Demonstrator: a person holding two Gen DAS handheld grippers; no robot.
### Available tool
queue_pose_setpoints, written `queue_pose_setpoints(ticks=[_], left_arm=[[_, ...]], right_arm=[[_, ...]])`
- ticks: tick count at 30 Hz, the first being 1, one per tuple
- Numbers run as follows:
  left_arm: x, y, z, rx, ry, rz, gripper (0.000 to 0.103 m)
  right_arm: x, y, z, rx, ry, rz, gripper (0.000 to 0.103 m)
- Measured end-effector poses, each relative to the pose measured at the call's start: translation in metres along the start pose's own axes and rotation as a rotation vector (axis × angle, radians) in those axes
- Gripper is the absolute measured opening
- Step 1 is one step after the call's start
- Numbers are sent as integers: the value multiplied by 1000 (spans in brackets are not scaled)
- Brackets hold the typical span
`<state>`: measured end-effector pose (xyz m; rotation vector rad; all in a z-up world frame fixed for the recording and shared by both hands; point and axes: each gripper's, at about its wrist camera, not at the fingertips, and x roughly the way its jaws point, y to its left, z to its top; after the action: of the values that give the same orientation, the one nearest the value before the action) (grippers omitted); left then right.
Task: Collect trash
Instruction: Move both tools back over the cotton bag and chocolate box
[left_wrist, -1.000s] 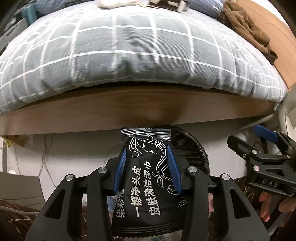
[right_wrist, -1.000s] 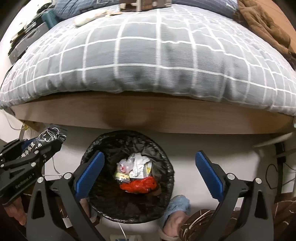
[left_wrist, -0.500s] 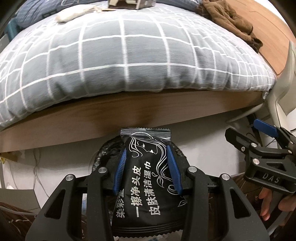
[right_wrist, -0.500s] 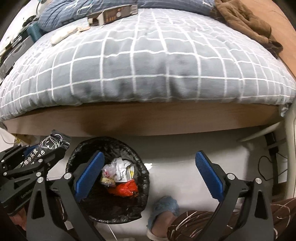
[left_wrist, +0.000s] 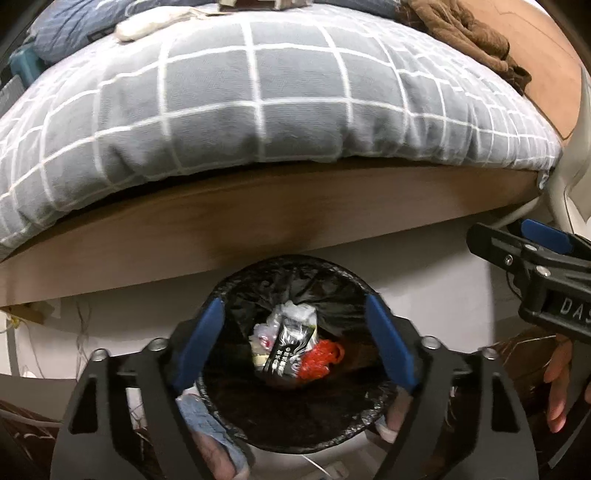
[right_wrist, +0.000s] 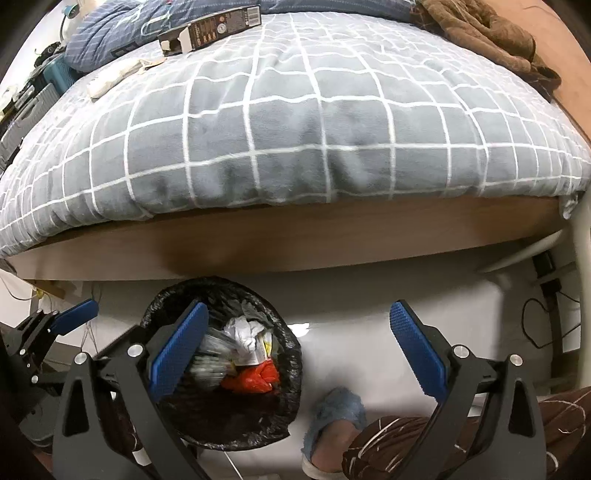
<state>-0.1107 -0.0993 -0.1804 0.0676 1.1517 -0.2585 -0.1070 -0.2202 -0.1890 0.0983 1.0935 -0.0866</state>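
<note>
A black-lined trash bin (left_wrist: 332, 280) stands on the white floor against the bed frame. My left gripper (left_wrist: 295, 343) hangs right over it, its jaws opening with nothing between the pads. The black wet-wipe packet (left_wrist: 286, 350) lies loose in the bin among white paper and a red bag (left_wrist: 321, 360). In the right wrist view the bin (right_wrist: 291, 354) sits low and left, the packet a blur (right_wrist: 208, 363) inside it. My right gripper (right_wrist: 295, 347) is open and empty, its left pad over the bin's mouth, its right pad over bare floor.
A bed with a grey checked duvet (right_wrist: 295, 129) and a wooden side board (right_wrist: 295, 240) fills the far side. On it lie a brown carton (right_wrist: 210, 31), a pale wrapper (right_wrist: 110, 77) and brown cloth (right_wrist: 491, 33). A blue slipper (right_wrist: 336, 417) and cables (right_wrist: 539, 325) are on the floor.
My left gripper's jaws have spread and the black packet has dropped out of them into the bin. Both views have shifted right along the bed.
</note>
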Motion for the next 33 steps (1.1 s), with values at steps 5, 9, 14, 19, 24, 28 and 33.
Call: queue_pose_setpoints(ticks=[5,9,14,19,24,28,33], left_arm=[[-13,28,-1,-26,-44,63,97],[-24,38,8,-59,-74,87,97],[-52,58,20,-93,-122,102,97],[-77,71,35,-111,-178,110,97],[-91,83,53,-119,-219,125,97],[-101,100,75,-140,-248,142,97],[-107,122,107,-170,-288,159,97]], right_arm=[[-7,18,10,-23,-28,15,95],[-19,30,21,-39,-73,26,95],[-41,46,35,-70,-147,23,95],[-61,55,51,-89,-216,23,95],[-76,64,68,-111,-261,22,95],[-81,73,88,-129,-290,20,95],[-77,80,120,-117,-304,35,95]])
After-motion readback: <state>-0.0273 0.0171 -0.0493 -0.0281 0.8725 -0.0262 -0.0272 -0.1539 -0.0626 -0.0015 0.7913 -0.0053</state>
